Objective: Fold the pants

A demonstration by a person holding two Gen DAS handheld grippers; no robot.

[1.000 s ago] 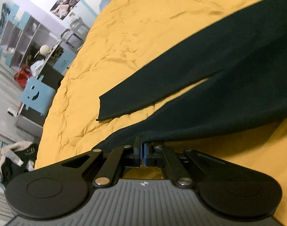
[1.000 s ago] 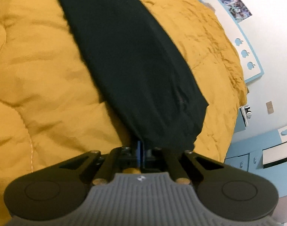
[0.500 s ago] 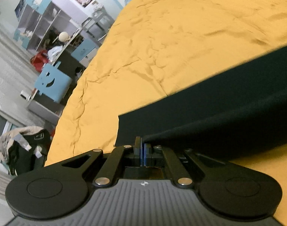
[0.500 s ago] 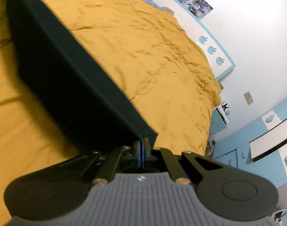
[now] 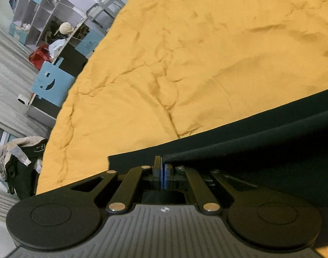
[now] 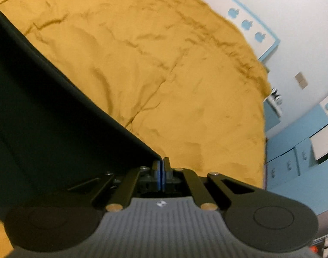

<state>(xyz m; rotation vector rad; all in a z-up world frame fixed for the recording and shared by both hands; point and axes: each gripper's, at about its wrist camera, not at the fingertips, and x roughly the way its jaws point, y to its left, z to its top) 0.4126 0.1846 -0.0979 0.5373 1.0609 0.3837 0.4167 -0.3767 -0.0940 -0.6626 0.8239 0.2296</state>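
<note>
**Ana:** Across nearly the whole of both views spreads the wrinkled mustard-yellow quilted bedspread (image 5: pixel 207 53), and on it lie the dark green-black fabric pants (image 5: pixel 260 142).

**Ben:** Where do they sit exactly?

**Ana:** In the left wrist view they fill the near right, one layer flat on the cover and another raised in a taut fold that runs to the fingers. In the right wrist view the pants (image 6: pixel 45 118) take the left side as a broad dark sheet, its straight edge slanting down to the fingertips.

**Ben:** And the tools?

**Ana:** The black left gripper (image 5: pixel 163 167) has its blue pads pressed together, pinching a corner of the pants. The black right gripper (image 6: pixel 161 169) is likewise clamped tight on an edge of the cloth.

**Ben:** Anything beyond the bed?

**Ana:** Far left, a grey-and-blue cubby shelf (image 5: pixel 45 15), a light blue chair back with a smiling cut-out (image 5: pixel 51 81), and a heap of clothes (image 5: pixel 11 161) on the floor. Far right, a white wall with blue apple shapes (image 6: pixel 245 24) and blue drawers (image 6: pixel 288 161).
</note>
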